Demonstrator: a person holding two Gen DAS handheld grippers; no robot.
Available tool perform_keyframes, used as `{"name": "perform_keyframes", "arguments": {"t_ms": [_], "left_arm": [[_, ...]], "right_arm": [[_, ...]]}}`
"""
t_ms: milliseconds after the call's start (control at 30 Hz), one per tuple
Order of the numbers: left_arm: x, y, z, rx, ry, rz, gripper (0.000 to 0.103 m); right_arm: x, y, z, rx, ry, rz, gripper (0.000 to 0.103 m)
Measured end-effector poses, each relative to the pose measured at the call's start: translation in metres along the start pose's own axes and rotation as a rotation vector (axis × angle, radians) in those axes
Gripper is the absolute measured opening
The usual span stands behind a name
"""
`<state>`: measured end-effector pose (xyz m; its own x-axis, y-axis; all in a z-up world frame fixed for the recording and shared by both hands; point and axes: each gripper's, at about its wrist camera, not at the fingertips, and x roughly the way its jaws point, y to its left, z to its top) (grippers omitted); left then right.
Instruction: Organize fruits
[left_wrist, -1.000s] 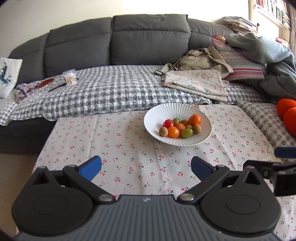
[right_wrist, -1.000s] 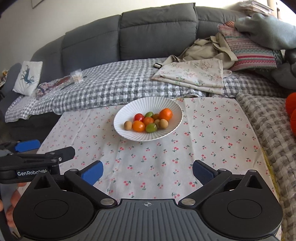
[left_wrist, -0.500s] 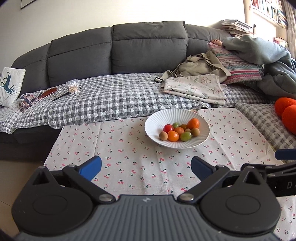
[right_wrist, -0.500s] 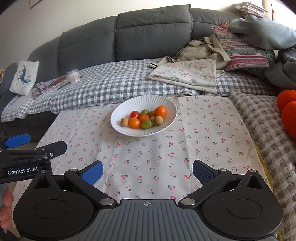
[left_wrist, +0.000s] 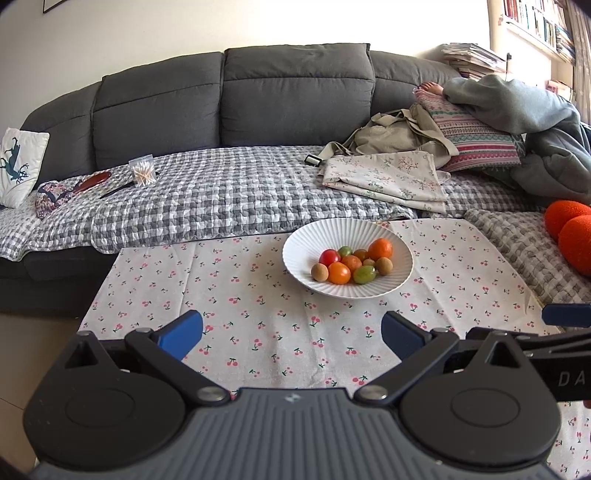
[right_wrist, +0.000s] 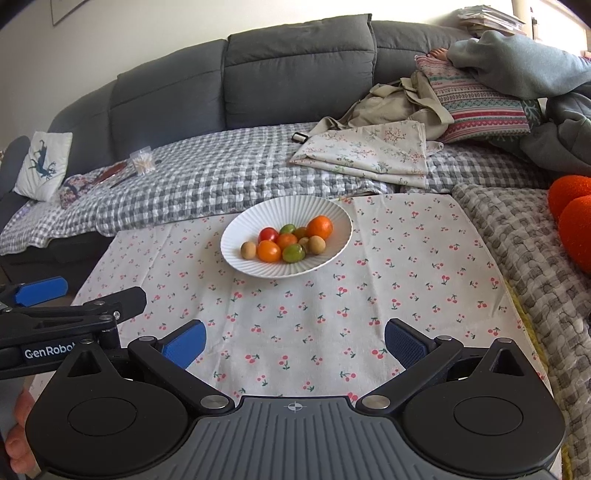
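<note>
Left tongs and right tongs hover side by side above a cherry-print tabletop, each pair with blue pads spread wide apart and gripping nothing. Ahead of both, toward the tabletop's far edge, one white ribbed bowl holds the fruit, counted left to right: one brown longan, one red tomato, one orange tomato, one green tomato, one mandarin, among nine pieces in all. Behind stands one grey sofa; two orange cushions sit far right.
</note>
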<state>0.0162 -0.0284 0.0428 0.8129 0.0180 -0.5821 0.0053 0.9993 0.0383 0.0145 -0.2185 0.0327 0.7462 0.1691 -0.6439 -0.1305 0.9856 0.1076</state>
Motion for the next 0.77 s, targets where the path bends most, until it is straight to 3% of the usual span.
{"name": "perform_keyframes", "arguments": {"t_ms": [767], "left_arm": [[-0.0007,0.0018,-0.0001,-0.004,-0.005,0.003,0.102]], "right_arm": [[0.0001,0.0042,-0.0002,-0.009,-0.009,-0.009,0.103]]}}
